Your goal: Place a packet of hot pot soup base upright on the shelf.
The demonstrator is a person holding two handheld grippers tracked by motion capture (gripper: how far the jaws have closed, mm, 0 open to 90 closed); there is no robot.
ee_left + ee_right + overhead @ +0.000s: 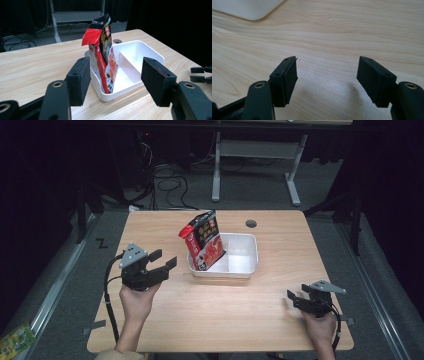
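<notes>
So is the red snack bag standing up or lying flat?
Standing up. The bag stands on its bottom edge inside the white tray, in its left compartment, leaning slightly.

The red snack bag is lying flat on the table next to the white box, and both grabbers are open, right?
Not quite. The red snack bag stands upright inside the white box, in its left compartment, as the high view shows. The rest is right: the left gripper and the right gripper are both open.
</notes>
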